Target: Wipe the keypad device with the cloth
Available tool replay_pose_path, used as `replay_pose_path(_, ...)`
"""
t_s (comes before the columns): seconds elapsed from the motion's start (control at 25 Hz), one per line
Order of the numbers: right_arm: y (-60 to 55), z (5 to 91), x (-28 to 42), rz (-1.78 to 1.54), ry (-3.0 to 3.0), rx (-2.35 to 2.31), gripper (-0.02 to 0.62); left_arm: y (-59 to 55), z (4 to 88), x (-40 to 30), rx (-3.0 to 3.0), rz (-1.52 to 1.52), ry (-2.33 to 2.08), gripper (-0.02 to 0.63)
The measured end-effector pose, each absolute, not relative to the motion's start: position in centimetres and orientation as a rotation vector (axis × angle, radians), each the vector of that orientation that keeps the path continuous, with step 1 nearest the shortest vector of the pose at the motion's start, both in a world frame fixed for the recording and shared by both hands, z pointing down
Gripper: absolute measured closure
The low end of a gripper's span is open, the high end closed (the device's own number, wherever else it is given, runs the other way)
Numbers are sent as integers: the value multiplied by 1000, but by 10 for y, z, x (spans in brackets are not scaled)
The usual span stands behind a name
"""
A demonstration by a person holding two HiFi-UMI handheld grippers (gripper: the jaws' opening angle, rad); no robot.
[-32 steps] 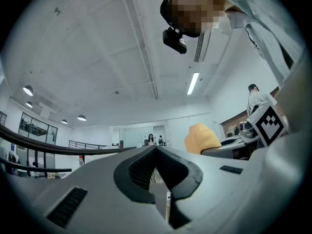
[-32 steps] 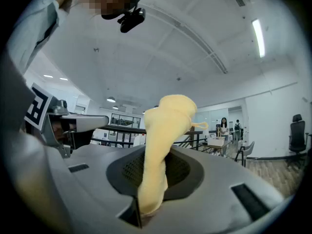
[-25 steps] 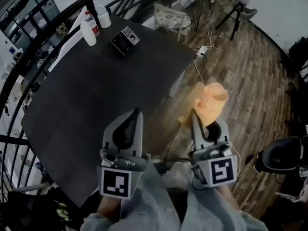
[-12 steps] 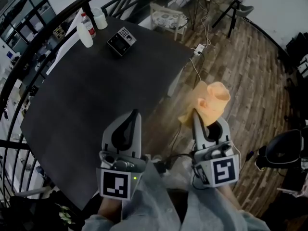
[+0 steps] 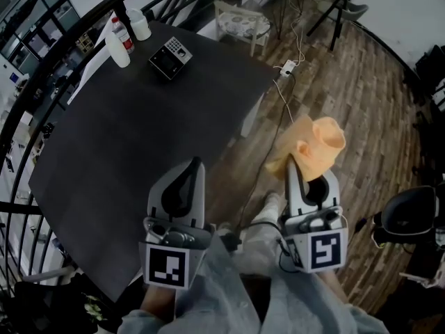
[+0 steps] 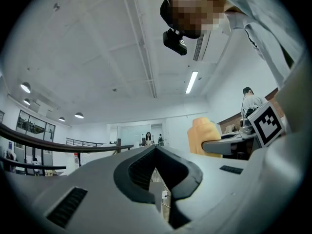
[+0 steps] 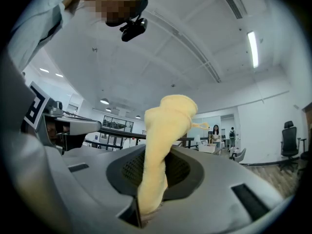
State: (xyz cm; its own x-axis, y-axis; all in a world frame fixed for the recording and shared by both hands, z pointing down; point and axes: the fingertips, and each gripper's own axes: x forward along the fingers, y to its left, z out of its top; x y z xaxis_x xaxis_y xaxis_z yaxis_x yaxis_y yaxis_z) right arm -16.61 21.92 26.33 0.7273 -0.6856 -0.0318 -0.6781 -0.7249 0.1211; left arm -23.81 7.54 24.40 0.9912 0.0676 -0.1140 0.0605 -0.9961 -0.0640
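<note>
My right gripper (image 7: 141, 211): jaws closed on the yellow cloth (image 7: 163, 135), pinching its lower end. Cloth stands up out of the jaws, bunched, folded over at the top. Close on my left, the left gripper (image 7: 63, 126). Far ahead, two people (image 7: 216, 132). Off right, an office chair (image 7: 290, 139).

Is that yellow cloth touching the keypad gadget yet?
Apart. Head view: the cloth sticks out of the right tool beside the table, far from the keypad device.

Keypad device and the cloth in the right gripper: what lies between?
Head view: from the keypad device, bare table, then floor crossed by a cable, up to the cloth.
</note>
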Motion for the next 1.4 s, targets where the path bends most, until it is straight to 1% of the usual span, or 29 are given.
replay_pose_path(0.24, 227, 268, -132, -104, -1177, 2831, 525, 86, 244, -211, -3057, 159, -45, 594)
replay_pose_path(0.6, 259, 272, -61, -54, -1224, 2788, 525, 122, 238, -148, -3067, 161, 8, 594)
replay_pose_path(0.92, 279, 260, -1, -89, -1318, 2735, 525, 145, 228, -97, -3086, 220, 132, 594)
replay_pose_path(1.4, 296, 264, 56, -100, -1568, 2626, 525, 172, 221, -66, -3005, 230, 430, 594)
